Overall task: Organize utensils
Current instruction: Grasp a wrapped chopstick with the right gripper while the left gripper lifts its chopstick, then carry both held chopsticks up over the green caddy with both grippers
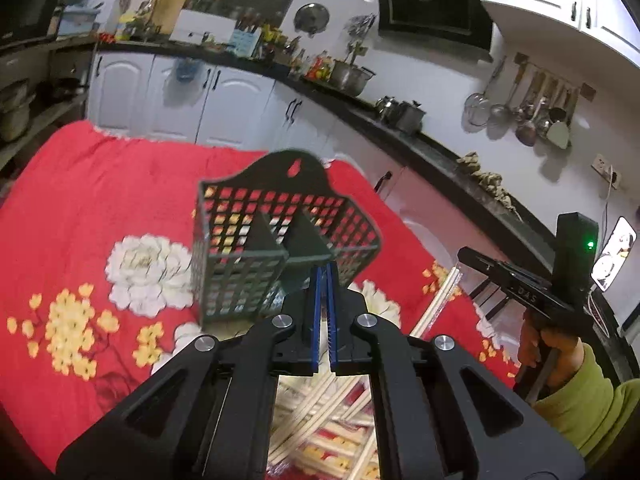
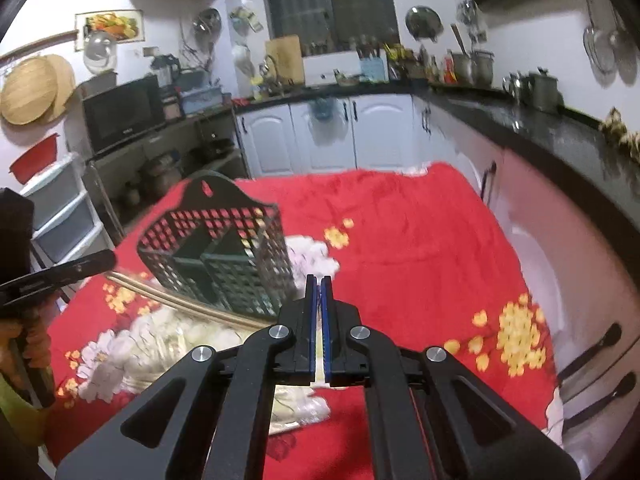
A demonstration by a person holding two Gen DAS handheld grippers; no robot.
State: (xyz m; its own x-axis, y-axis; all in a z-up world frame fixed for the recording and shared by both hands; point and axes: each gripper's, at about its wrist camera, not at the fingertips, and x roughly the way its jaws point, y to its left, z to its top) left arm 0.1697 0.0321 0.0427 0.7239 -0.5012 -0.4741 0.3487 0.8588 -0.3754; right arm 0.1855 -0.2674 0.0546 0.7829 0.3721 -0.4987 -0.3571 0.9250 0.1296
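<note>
Between my right gripper's (image 2: pixel 319 280) clenched pads sits one chopstick (image 2: pixel 319 360), light, stiff, slippery; my left gripper (image 1: pixel 323 268) is clenched too.

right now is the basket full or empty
Empty: both compartments of the basket show only bare mesh walls and divider. The chopsticks lie outside it on the cloth.

White arched-door cabinets (image 2: pixel 320 136) are running under a black stone worktop (image 2: pixel 532 120). A dark barred window (image 2: pixel 332 4) is sitting above, and steel ladles (image 1: pixel 528 108) are hanging on the white wall.
</note>
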